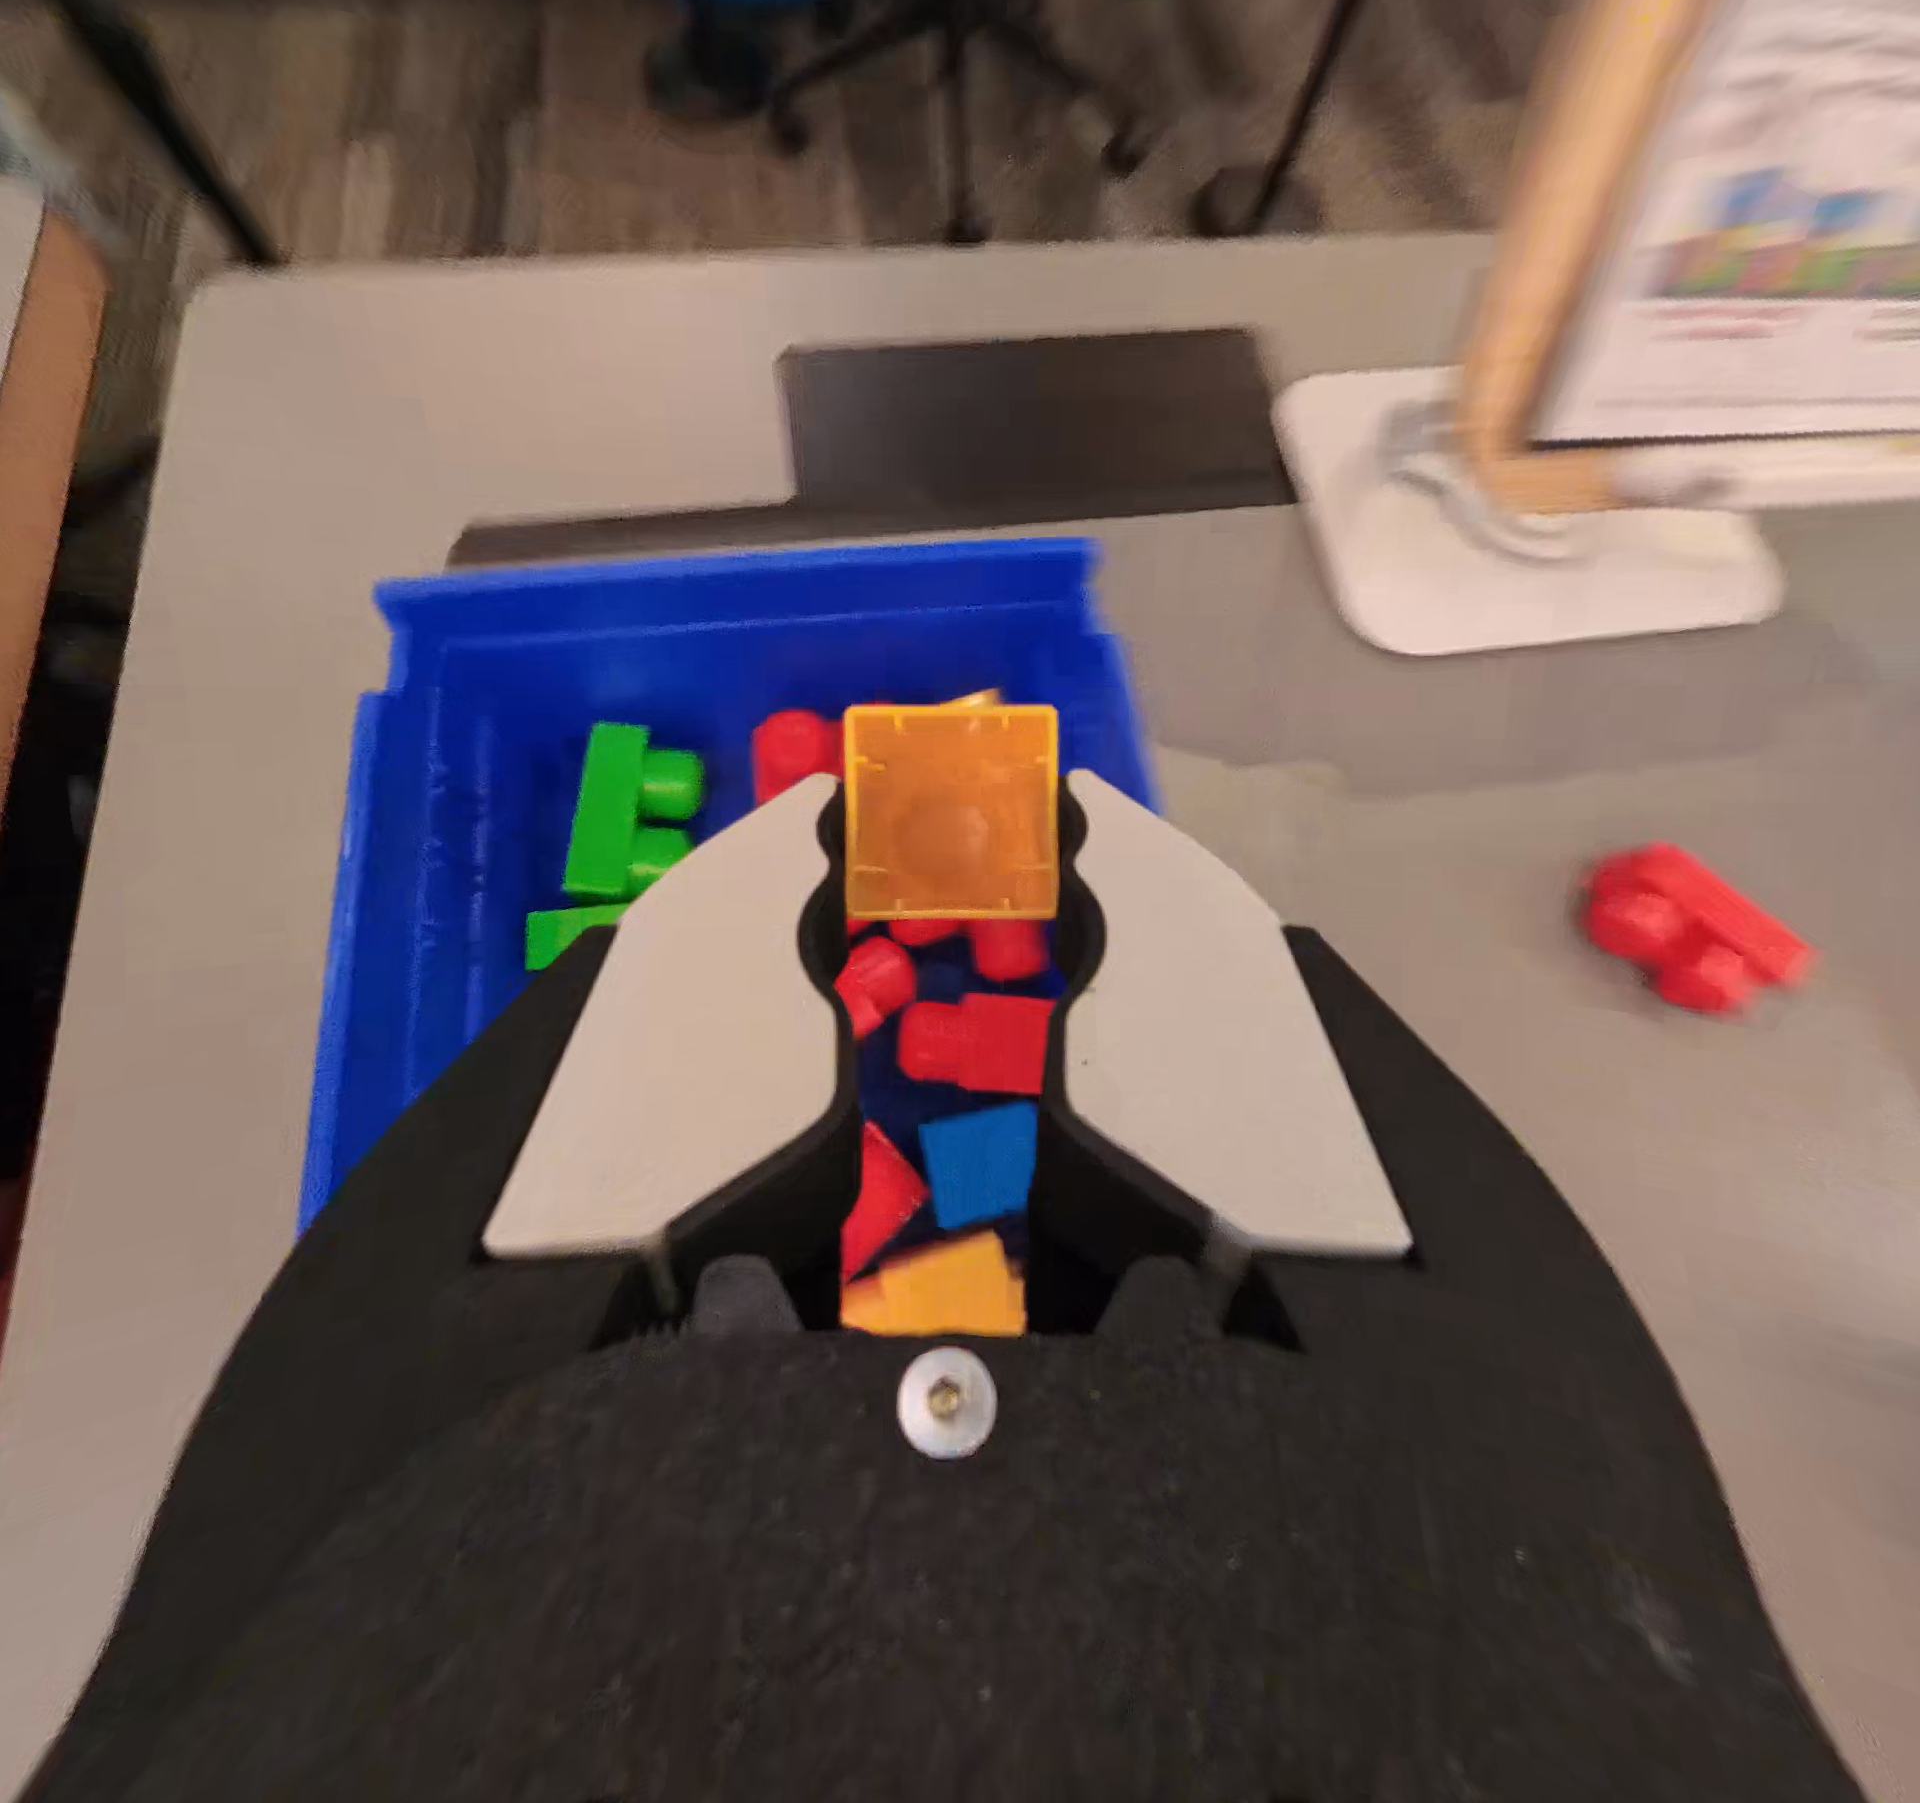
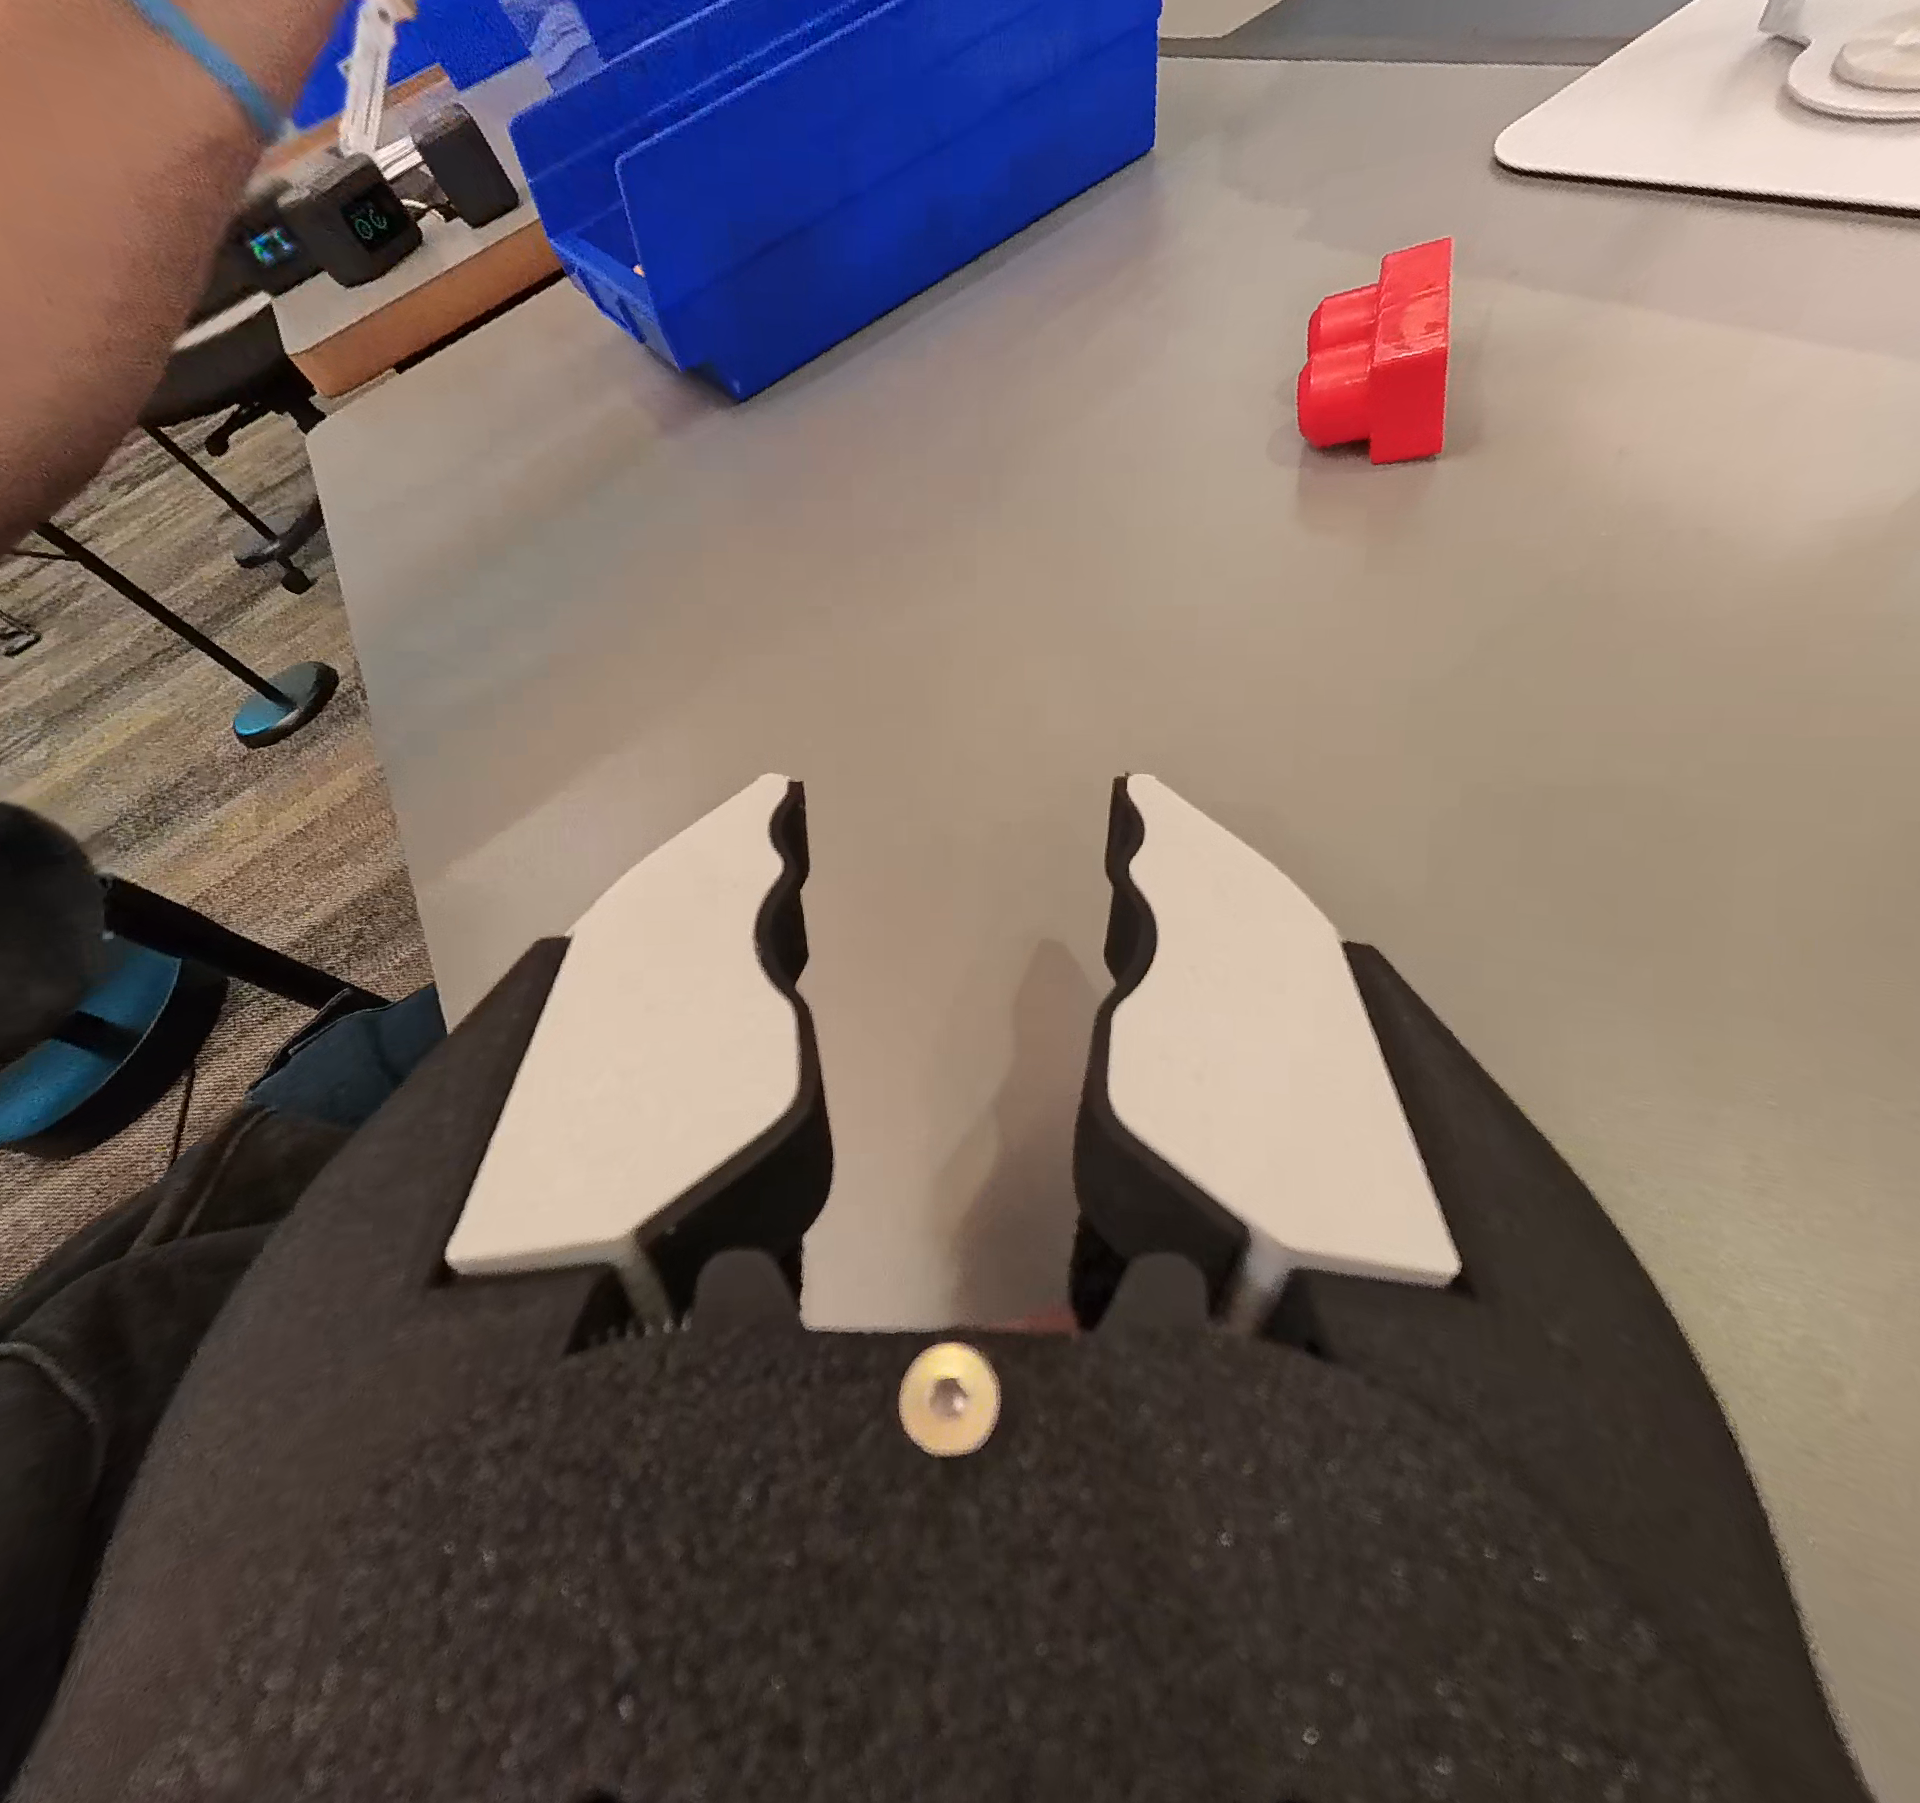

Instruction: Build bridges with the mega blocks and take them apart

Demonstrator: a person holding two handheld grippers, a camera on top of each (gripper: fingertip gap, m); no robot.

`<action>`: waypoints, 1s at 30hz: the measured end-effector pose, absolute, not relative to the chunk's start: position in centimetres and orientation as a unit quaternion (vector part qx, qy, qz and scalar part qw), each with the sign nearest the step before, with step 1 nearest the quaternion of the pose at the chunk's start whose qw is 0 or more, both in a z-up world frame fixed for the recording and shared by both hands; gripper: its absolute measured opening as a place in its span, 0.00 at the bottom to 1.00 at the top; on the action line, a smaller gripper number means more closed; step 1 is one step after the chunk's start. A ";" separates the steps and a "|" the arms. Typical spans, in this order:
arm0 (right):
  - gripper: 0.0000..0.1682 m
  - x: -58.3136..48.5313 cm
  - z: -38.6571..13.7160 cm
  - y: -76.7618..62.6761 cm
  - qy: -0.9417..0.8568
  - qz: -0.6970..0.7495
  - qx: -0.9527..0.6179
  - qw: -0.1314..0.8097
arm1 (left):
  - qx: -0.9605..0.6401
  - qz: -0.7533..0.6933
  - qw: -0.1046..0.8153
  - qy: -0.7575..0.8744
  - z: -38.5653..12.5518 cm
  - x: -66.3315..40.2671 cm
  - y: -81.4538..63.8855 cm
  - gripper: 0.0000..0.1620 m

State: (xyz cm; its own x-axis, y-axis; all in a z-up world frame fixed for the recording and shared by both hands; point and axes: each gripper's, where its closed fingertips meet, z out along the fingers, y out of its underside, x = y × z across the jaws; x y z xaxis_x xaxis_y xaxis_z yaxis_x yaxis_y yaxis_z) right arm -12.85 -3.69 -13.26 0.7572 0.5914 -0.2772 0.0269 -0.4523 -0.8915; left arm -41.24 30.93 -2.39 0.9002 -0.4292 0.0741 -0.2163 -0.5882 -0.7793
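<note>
On the grey table I see a white stand base at the far right carrying a blurred printed sheet, a dark mat behind the blue bin, and nothing between my right tool and the lone red block, which lies on its side well apart from the bin, to its right. Inside the bin I count two green blocks, one blue block, an orange one near the tool's base, and several red blocks whose number I cannot tell, since my own fingers cover much of the pile. My left gripper is pitched down over the bin, pinching one orange block by its sides, hollow underside facing the camera. My right gripper sits low over bare tabletop, level, its jaws spread wide and holding nothing. A forearm with a blue wristband reaches across the upper left toward the bin.
</note>
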 end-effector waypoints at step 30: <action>0.33 -12.0 -13.4 -4.2 -0.194 0.272 -0.806 0.489 | -0.811 -0.277 0.320 0.403 -17.4 -18.6 10.4 0.22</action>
State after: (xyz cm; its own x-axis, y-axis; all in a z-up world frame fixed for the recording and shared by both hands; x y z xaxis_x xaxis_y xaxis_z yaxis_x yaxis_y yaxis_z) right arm -12.04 -4.21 -13.44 0.7772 0.5783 -0.2480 0.0468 -0.4462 -0.8937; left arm -18.61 10.42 -17.42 0.5220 -0.8314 0.1904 -0.4770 -0.4697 -0.7428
